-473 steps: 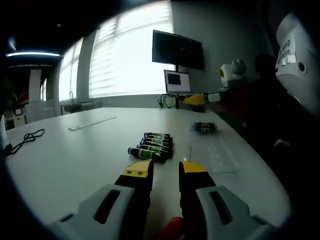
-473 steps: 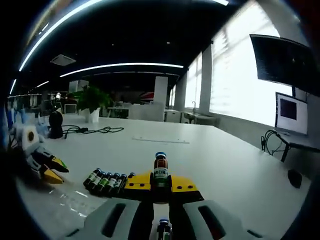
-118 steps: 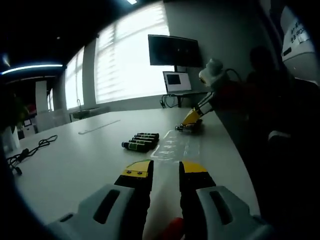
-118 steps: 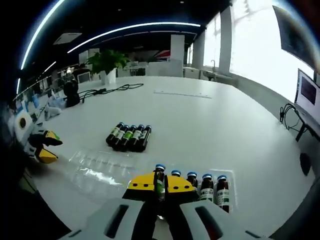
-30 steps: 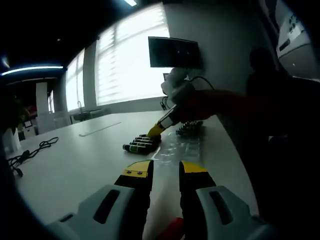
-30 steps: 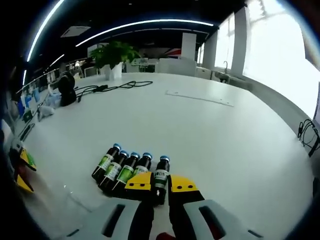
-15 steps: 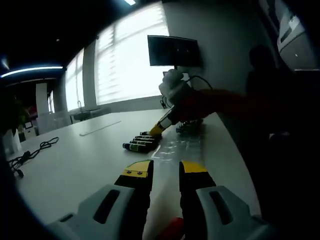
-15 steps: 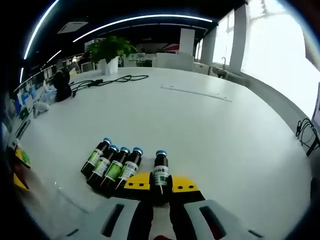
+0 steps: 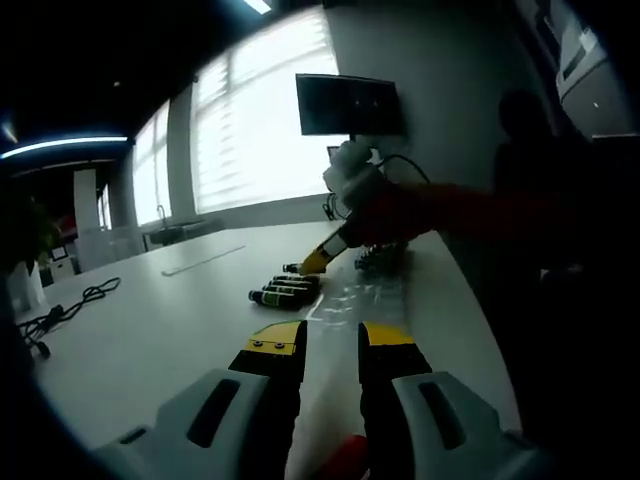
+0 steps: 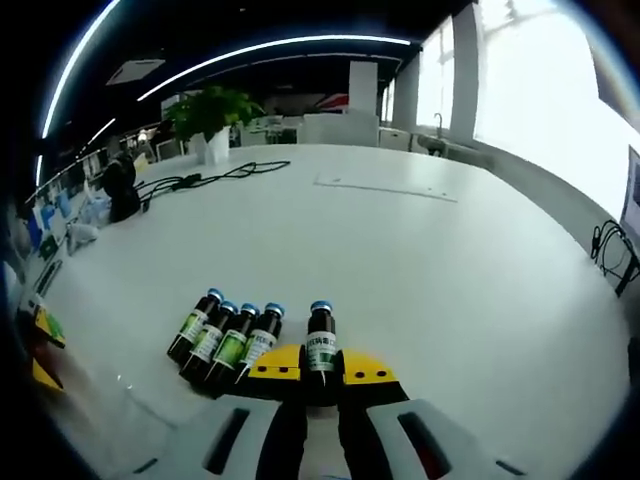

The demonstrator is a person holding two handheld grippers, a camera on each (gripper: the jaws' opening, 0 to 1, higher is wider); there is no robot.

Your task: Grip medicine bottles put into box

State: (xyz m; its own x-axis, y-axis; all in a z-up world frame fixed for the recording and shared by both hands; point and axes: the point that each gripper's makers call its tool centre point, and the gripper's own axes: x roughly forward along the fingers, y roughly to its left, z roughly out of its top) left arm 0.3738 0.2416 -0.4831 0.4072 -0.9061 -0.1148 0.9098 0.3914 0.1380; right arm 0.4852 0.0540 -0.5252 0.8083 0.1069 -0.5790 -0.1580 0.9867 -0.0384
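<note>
Between the right gripper's jaws, one medicine bottle is being clamped for boxing; left gripper is idling apparently narrowly parted.

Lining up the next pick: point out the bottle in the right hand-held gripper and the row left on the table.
held bottle [image 10: 320, 350], right gripper view, on its label.
row of bottles [image 10: 222, 343], right gripper view, on a middle bottle's label.

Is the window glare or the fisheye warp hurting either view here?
Left gripper view: the windows are blown out white, and the bottles on the table read as dark, small silhouettes. Right gripper view: evenly lit; the held bottle has a legible label, though the table edge bows with the fisheye.
</note>
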